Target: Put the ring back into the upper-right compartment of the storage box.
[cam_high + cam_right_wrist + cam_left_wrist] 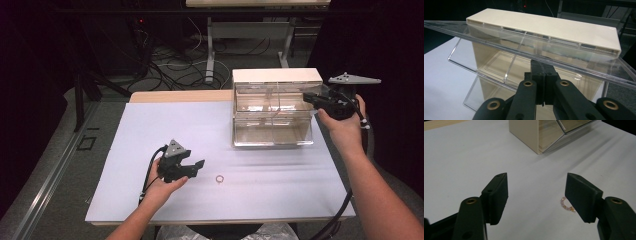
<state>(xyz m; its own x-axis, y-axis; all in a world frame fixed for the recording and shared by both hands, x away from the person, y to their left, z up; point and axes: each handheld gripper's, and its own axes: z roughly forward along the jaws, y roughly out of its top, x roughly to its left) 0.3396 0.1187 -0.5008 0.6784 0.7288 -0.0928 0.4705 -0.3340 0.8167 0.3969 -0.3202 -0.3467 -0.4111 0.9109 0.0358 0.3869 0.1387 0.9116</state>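
A small ring of pink beads with gold bits (219, 178) lies on the white table top (150, 135). My left gripper (200, 167) rests just left of it, open. In the left gripper view the bead ring (567, 204) lies beside the right jaw's inner face, and nothing sits between the jaws of the left gripper (536, 188). A cream organiser box (277, 75) stands at the back right with two clear tilt-out drawers. My right gripper (309, 97) is at the upper drawer (270, 102), right end. The right gripper (545, 66) is shut on that drawer's clear rim (499, 45), which is tilted outward.
The lower clear drawer (272, 132) looks empty and also leans out. Behind the table are cables and a desk frame (210, 50) on the floor. The table's front edge (220, 220) runs just beyond my forearms.
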